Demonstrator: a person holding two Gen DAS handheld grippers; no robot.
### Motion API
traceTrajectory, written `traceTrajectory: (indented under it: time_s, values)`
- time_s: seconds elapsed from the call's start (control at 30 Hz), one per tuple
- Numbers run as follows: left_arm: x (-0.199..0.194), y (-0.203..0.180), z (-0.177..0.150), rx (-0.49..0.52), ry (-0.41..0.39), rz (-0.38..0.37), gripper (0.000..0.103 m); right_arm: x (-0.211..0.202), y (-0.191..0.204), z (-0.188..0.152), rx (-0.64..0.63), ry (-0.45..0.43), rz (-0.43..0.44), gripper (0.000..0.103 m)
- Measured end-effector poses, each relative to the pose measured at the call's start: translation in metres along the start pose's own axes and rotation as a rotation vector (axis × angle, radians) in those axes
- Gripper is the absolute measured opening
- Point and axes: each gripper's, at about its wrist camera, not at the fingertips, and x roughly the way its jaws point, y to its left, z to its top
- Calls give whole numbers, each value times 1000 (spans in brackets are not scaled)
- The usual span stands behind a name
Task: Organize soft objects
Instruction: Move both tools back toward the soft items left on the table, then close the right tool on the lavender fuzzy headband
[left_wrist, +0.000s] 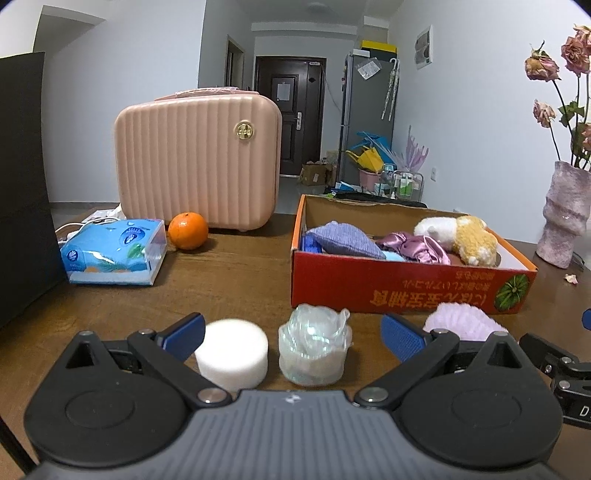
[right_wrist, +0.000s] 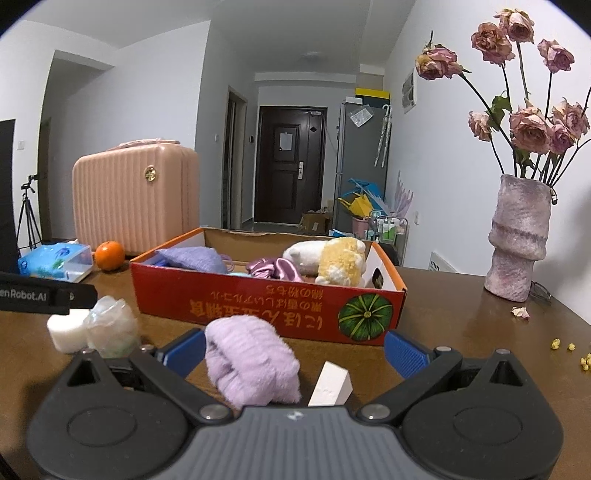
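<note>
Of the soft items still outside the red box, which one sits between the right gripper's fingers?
The fluffy lilac cloth, beside a white block. The round white sponge and clear plastic wad lie before the left gripper.

In front of the red box, a lilac fuzzy cloth, a white block, a crinkled clear bag and a round white sponge are lying. Inside it are sitting a purple pouch, satin scrunchie and plush toy.
</note>
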Motion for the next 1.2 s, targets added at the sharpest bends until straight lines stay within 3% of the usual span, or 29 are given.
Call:
traceTrajectory:
  time_s: [0.53, 1.03, 1.2]
  values:
    - [-30, 11, -22, 5, 34, -39, 103, -22, 11, -13, -33, 22, 22, 103]
    - [-20, 16, -22, -15, 88, -42, 103, -6, 21, -13, -87, -11, 85, 103]
    - [-18, 18, -21, -15, 84, -27, 103, 15, 23, -9, -92, 24, 92, 102]
